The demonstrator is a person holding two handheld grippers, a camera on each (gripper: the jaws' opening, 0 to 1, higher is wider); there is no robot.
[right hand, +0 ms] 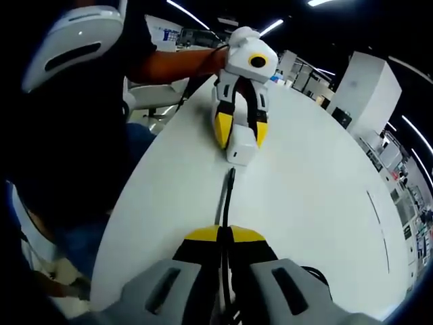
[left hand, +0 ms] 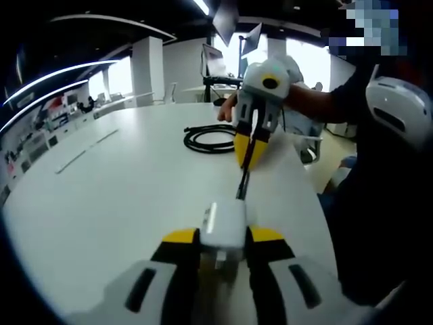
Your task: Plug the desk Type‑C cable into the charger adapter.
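One charger adapter (left hand: 223,227), one Type-C cable (left hand: 244,177), two grippers. Left gripper (left hand: 224,238) clamped on adapter above white table (left hand: 122,196); right gripper (right hand: 225,237) pinching cable, plug tip just short of adapter. No legible labels. Cable coil (left hand: 208,138) far, left side open.

The white square charger adapter (left hand: 224,229) has its lower half hidden between the left tongs (left hand: 223,237). The thin black cable's (right hand: 224,210) rear end vanishes inside the right tongs (right hand: 224,235).
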